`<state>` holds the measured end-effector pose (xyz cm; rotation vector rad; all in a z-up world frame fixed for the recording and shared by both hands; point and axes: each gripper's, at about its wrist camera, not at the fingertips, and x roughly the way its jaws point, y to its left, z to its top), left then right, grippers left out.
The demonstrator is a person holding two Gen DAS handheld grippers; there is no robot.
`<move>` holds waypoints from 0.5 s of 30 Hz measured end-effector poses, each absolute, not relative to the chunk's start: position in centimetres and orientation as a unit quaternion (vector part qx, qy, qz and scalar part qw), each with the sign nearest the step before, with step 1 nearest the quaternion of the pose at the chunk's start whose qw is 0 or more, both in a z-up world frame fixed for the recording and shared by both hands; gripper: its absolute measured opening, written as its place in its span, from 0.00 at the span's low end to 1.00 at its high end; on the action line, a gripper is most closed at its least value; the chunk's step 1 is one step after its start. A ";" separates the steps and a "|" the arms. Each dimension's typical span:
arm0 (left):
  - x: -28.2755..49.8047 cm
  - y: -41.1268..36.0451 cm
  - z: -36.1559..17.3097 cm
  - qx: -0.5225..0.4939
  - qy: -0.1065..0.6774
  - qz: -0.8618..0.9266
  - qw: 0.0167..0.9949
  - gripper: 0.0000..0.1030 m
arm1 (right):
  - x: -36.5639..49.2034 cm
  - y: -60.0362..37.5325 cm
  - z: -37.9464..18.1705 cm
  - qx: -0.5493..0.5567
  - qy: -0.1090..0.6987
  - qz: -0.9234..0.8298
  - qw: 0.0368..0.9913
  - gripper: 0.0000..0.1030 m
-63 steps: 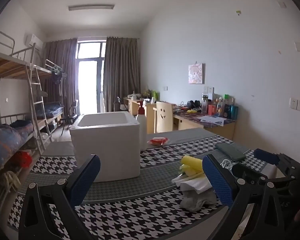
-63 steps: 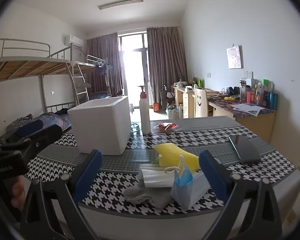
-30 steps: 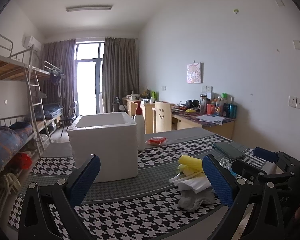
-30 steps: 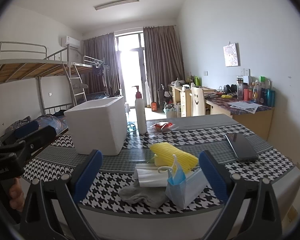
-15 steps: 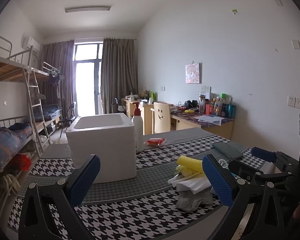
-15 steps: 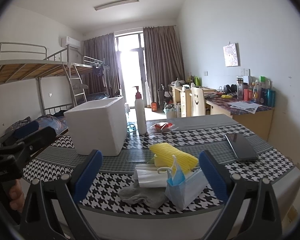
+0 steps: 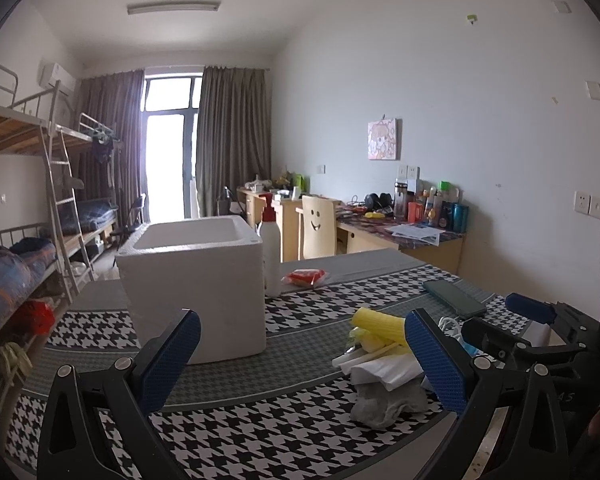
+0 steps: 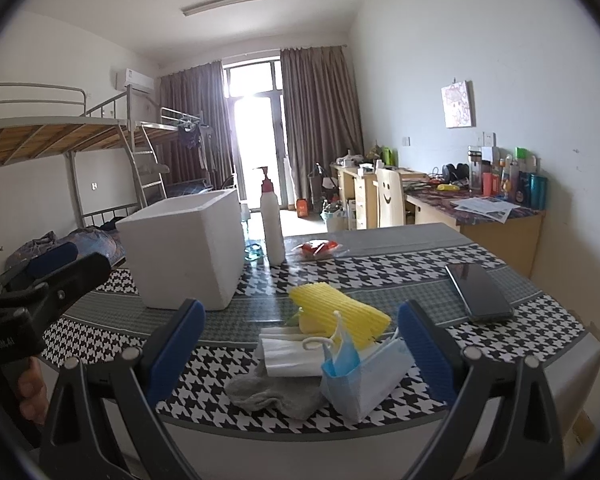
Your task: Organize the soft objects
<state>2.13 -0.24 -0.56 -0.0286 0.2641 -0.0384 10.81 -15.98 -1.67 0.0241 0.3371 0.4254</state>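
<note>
Nothing is being gripped yet, so the sorting seems to be just beginning: the left gripper [image 7: 300,350] is hovering over the near edge of the houndstooth-covered desk [image 7: 236,436] with its jaws released and empty, facing the tall white foam box [image 7: 196,284] standing open-topped toward the desk's left side. Right of the box, near the front edge, the soft things are lying in one heap: a grey sock [image 8: 274,394] touching folded white tissues [image 8: 290,354], a yellow ribbed sponge cloth [image 8: 340,312] behind them, and a blue face mask [image 8: 360,376] propped in front. The right gripper [image 8: 300,346] is poised above this heap, jaws spread wide and empty. The next move probably calls for lowering onto one limp piece, pinching it alone, and carrying it left into the box.
</note>
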 end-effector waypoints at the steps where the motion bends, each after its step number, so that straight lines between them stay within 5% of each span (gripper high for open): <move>1: 2.3 -0.2 -0.7 -0.015 0.135 -0.022 0.990 0.99 | 10.9 -16.0 -1.7 0.011 0.168 0.209 0.963 0.96; 15: 4.6 -1.0 -1.8 -0.015 0.166 -0.049 0.985 0.99 | 12.4 -17.1 -3.2 0.014 0.198 0.193 0.961 0.96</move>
